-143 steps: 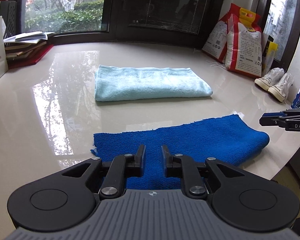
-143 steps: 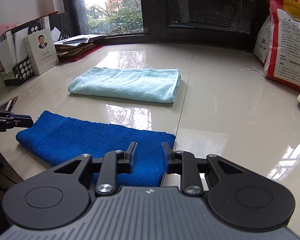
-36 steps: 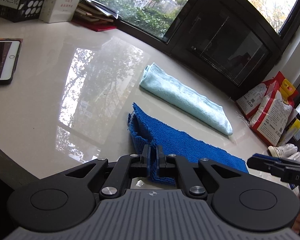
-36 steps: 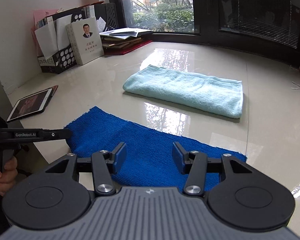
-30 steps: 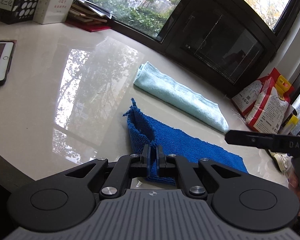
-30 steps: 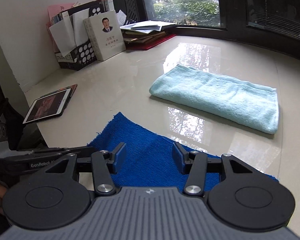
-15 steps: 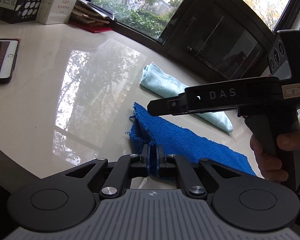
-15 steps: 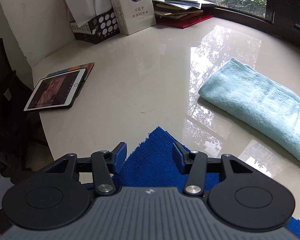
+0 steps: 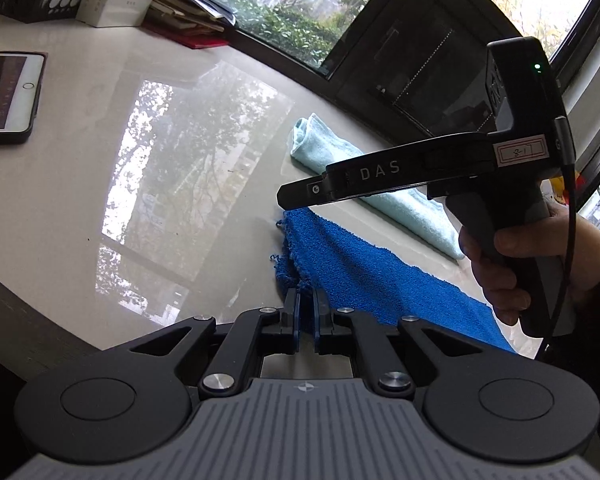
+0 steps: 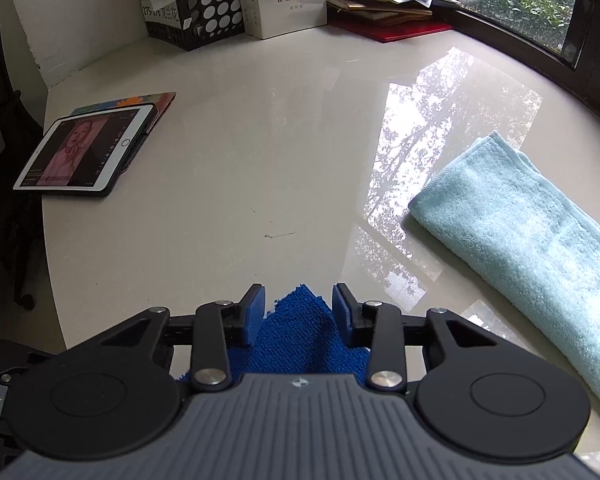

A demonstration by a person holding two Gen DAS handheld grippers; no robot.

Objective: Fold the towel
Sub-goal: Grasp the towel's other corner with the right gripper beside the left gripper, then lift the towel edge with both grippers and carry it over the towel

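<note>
Currently the left gripper (image 9: 305, 309) is clamped on a near corner of the blue towel (image 9: 360, 268), its black fingers almost together with a thin pinch of cloth between the blue pads. The right gripper (image 10: 299, 307) has just been closing; its jaws stand part-way apart, with a raised corner of the blue towel (image 10: 300, 332) between the pads (image 10: 256, 312). Contact between pads and cloth cannot be confirmed.

The blue towel is a coarse, nubby microfibre strip with frayed loops at its end. It lies flat on the table (image 9: 140, 200) near the front edge and runs away to the right in the left wrist view. A light aqua terry towel (image 10: 540, 256), folded into a long soft pad, lies beyond it, apart from it.

The right gripper body (image 9: 380, 176) and the hand (image 9: 512, 264) holding it cover the middle of the aqua towel and the far end of the blue one.

The table is glossy, cream-coloured and mirrors the windows. A tablet (image 10: 80, 148) rests near its left edge; books (image 10: 384, 4) and a perforated black bin (image 10: 196, 16) stand at the back wall.
</note>
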